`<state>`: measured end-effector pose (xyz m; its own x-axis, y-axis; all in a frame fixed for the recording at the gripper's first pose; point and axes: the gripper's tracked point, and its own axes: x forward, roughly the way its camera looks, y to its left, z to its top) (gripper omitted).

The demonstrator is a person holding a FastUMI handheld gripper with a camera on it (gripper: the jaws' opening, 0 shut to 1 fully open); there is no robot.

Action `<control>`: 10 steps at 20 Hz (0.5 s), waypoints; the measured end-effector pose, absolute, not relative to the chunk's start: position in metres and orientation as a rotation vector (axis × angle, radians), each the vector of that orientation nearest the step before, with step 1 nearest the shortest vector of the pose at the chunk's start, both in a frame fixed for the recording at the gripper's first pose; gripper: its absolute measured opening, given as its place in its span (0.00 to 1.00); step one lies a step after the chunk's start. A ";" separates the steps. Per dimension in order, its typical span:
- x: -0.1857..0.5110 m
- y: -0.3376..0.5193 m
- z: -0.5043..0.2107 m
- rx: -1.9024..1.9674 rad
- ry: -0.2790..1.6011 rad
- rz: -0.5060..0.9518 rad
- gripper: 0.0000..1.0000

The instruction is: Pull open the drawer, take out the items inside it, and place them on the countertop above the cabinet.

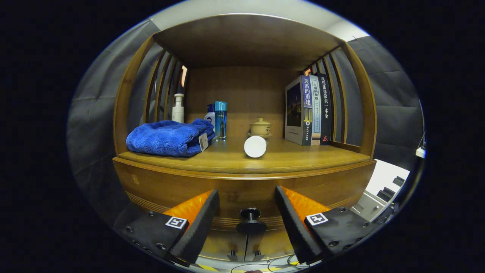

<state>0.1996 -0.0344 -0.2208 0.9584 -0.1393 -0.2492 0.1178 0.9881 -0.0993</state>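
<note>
- The drawer [242,189] runs across the front of the wooden cabinet, right under the bench; its curved wood face sits flush with the cabinet and has fine grooved lines along its lower edge
- A dark round knob [250,214] sticks out from the middle of the drawer front, low down
- The gripper [247,201] faces the drawer front with its fingers spread wide; the knob sits in the gap between them, and neither finger touches it or holds anything
- Both fingertips lie close to the drawer face, one to each side of the knob
- The bench [303,157] above the drawer is a wooden shelf top, walled by slatted sides and a solid back, with a wooden roof over it
- A folded blue towel [169,137] with a small tag lies on the left part of the bench
- Behind the towel stands a pale pump bottle [178,108]; just beside the towel's right end stands a blue bottle [220,120], with a smaller white-and-blue bottle [210,115] touching its left side
- A white round object [255,146] lies near the bench's front edge, in the middle
- A small lidded teacup [260,127] on a saucer stands behind it
- Three upright books [308,110] stand at the right, against the slats
</note>
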 end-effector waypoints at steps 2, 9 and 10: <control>0.200 -0.035 -0.224 -0.086 0.257 -0.126 0.98; 0.155 -0.027 -0.176 -0.025 0.204 -0.130 0.98; 0.139 -0.023 -0.162 -0.039 0.197 -0.112 0.98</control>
